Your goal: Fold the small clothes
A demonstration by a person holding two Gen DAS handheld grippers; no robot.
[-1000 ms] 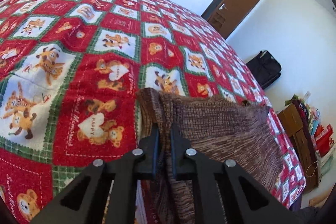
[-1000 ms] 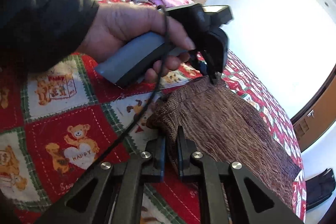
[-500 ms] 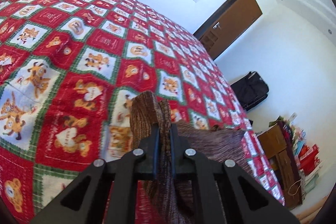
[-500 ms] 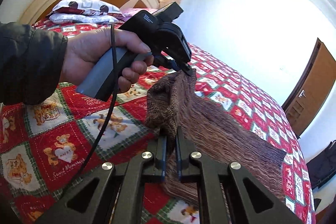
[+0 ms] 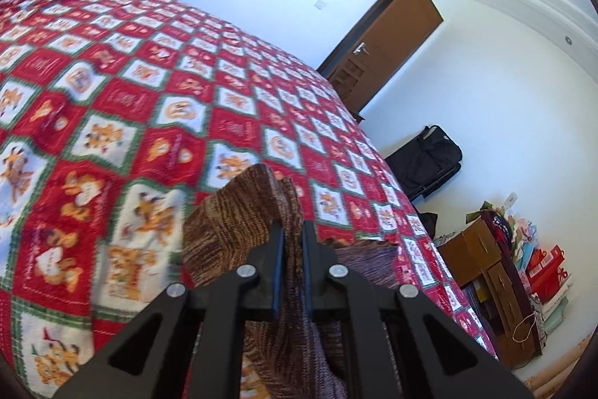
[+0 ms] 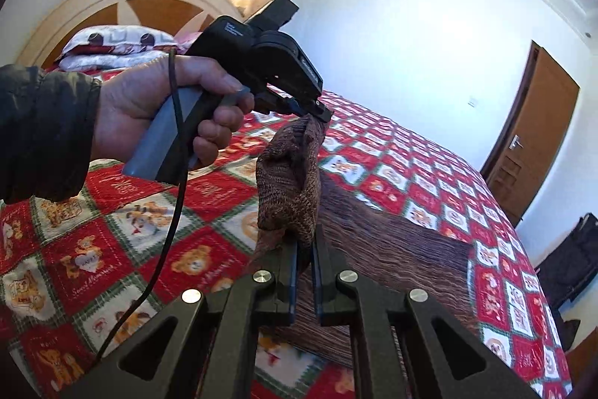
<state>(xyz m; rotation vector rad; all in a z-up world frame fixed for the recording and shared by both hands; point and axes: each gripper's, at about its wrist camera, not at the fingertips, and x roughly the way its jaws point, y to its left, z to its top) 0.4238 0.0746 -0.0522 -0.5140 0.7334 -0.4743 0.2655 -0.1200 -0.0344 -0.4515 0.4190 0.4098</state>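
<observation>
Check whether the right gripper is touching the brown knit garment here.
Touching. The right wrist view shows the right gripper with its fingers closed on a bunched edge of the brown knit garment, lifted above the bedspread.

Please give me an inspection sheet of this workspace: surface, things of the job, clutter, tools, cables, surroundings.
Surface: bed with a red, white and green teddy-bear blanket.
Job's things: one brown knit garment, near edge lifted off the blanket, far part lying on it.
Clutter: nothing seen on the blanket besides the garment.
Tools: left tool shut on the garment's edge; right tool shut on the same edge. Hand grips the left tool's handle.
Cables: black cable hangs from that handle over the blanket.
Surroundings: pillows at the headboard, brown door, black bag, boxes and bags by the wall.
</observation>
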